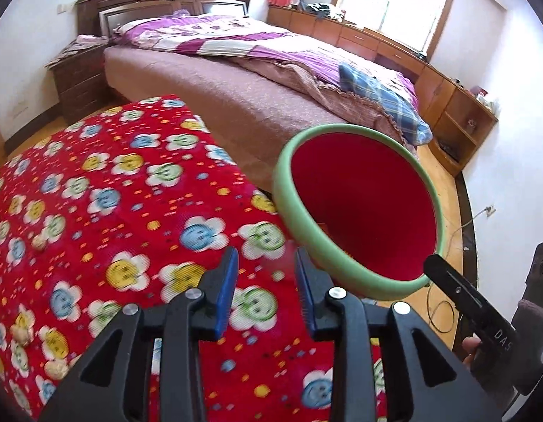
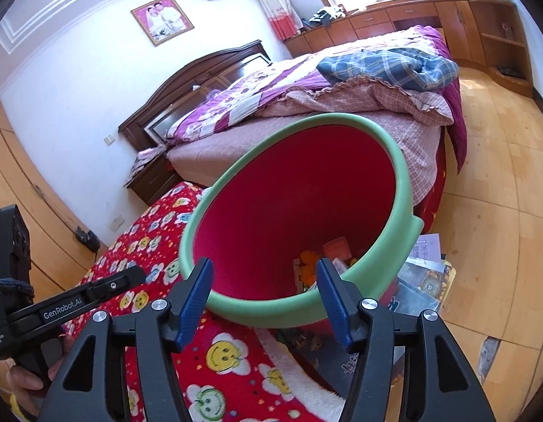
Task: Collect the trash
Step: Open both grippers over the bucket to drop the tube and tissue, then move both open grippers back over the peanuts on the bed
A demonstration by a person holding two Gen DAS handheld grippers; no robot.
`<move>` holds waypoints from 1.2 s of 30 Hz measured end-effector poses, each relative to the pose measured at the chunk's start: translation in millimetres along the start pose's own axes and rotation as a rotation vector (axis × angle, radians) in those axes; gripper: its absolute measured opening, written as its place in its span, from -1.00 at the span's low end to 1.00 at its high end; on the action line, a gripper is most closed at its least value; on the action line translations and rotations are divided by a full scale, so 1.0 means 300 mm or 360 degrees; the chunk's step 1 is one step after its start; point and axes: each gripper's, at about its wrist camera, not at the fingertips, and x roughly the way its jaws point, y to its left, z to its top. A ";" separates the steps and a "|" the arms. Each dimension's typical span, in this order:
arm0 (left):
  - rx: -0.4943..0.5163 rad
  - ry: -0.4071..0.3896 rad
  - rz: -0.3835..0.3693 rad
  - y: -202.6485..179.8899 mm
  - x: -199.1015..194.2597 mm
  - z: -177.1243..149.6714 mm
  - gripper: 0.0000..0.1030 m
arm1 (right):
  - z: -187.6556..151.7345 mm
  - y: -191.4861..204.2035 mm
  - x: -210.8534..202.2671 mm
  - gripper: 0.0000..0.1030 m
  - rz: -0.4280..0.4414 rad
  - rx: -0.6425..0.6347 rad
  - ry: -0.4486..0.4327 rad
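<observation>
1. Round bin, red inside w/ pale green rim [image 2: 299, 211] – stands tipped toward the cameras at the edge of the blanket, between blanket and bed. Contents seen at its bottom in right wrist view: orange scrap, small orange card, other bits; too small to tell more.

2. Right gripper [image 2: 264, 288], black frame w/ blue pads – jaws approx. half spread, one pad either side of the near green rim; pads not pressing on it, nothing held. Fingertips just in front of the rim.

3. Left gripper [image 1: 266, 270], same make – jaws narrow but apart, nothing between them; hovers over the blanket just left of the bin, right pad close beside the rim's outer wall, contact can't be told.

4. Red fleece blanket w/ smiley-flower print [image 1: 113, 193] – covers a low surface under both grippers.

5. Small beige crumpled lumps, 3 pcs. [image 1: 21, 334] – lying on blanket's left part, well apart from the bin.

6. Printed papers & glossy packets [image 2: 426, 274] – on wood floor, right of bin, partly under it.

7. Bed w/ dark wooden headboard & purple striped quilt [image 1: 236, 38] – behind bin; blue plaid cloth [image 2: 387, 66] on top near its foot.

8. Framed photo [image 2: 162, 19] – wall, above headboard.
</observation>
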 end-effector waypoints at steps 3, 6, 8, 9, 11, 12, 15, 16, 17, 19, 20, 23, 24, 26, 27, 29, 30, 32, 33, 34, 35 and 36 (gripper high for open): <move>-0.0018 -0.0025 0.0027 0.023 -0.042 -0.014 -0.37 | -0.005 0.031 -0.023 0.25 -0.0004 -0.0033 -0.0013; -0.0041 -0.0043 0.0052 0.051 -0.087 -0.034 -0.36 | -0.010 0.058 -0.043 0.44 0.0012 -0.0045 -0.0028; -0.0068 -0.0055 0.0069 0.074 -0.118 -0.047 -0.33 | -0.017 0.084 -0.057 0.45 0.0025 -0.0062 -0.0030; -0.0085 -0.0062 0.0076 0.086 -0.136 -0.056 -0.31 | -0.022 0.101 -0.065 0.45 0.0026 -0.0079 -0.0031; -0.0105 -0.0073 0.0093 0.105 -0.166 -0.072 -0.29 | -0.030 0.130 -0.077 0.45 0.0029 -0.0112 -0.0035; -0.0112 -0.0081 0.0103 0.113 -0.182 -0.078 -0.29 | -0.036 0.146 -0.084 0.45 0.0031 -0.0127 -0.0038; -0.0142 -0.0104 0.0137 0.142 -0.232 -0.104 -0.25 | -0.055 0.195 -0.107 0.45 0.0053 -0.0174 -0.0043; -0.0158 -0.0115 0.0152 0.155 -0.254 -0.115 -0.25 | -0.061 0.212 -0.114 0.45 0.0063 -0.0188 -0.0044; -0.0173 -0.0127 0.0162 0.166 -0.270 -0.123 -0.25 | -0.068 0.231 -0.122 0.45 0.0079 -0.0200 -0.0043; -0.0202 -0.0154 0.0178 0.188 -0.308 -0.140 -0.25 | -0.077 0.260 -0.132 0.45 0.0113 -0.0215 -0.0034; -0.0218 -0.0165 0.0192 0.200 -0.328 -0.147 -0.25 | -0.084 0.281 -0.141 0.45 0.0137 -0.0229 -0.0032; -0.0255 -0.0190 0.0241 0.230 -0.378 -0.175 -0.25 | -0.104 0.329 -0.161 0.45 0.0178 -0.0264 -0.0031; -0.0270 -0.0203 0.0260 0.242 -0.397 -0.186 -0.25 | -0.107 0.342 -0.166 0.45 0.0189 -0.0276 -0.0029; -0.0295 -0.0222 0.0287 0.259 -0.427 -0.204 -0.25 | -0.121 0.371 -0.176 0.45 0.0209 -0.0303 -0.0021; -0.0308 -0.0231 0.0300 0.269 -0.443 -0.215 -0.25 | -0.129 0.382 -0.181 0.45 0.0218 -0.0313 -0.0017; -0.0328 -0.0244 0.0324 0.286 -0.470 -0.233 -0.25 | -0.146 0.410 -0.189 0.45 0.0239 -0.0339 -0.0004; -0.0334 -0.0251 0.0338 0.292 -0.482 -0.241 -0.25 | -0.155 0.420 -0.192 0.45 0.0246 -0.0352 0.0000; -0.0347 -0.0266 0.0373 0.305 -0.510 -0.260 -0.25 | -0.173 0.445 -0.197 0.45 0.0259 -0.0384 0.0012; -0.0353 -0.0275 0.0393 0.312 -0.524 -0.270 -0.25 | -0.180 0.454 -0.200 0.45 0.0265 -0.0395 0.0016; -0.0357 -0.0279 0.0407 0.316 -0.532 -0.276 -0.25 | -0.189 0.465 -0.202 0.45 0.0272 -0.0407 0.0019; -0.0363 -0.0288 0.0428 0.324 -0.546 -0.287 -0.25 | -0.198 0.476 -0.205 0.45 0.0277 -0.0421 0.0020; -0.0370 -0.0295 0.0444 0.329 -0.557 -0.295 -0.25 | -0.207 0.486 -0.208 0.45 0.0277 -0.0434 0.0017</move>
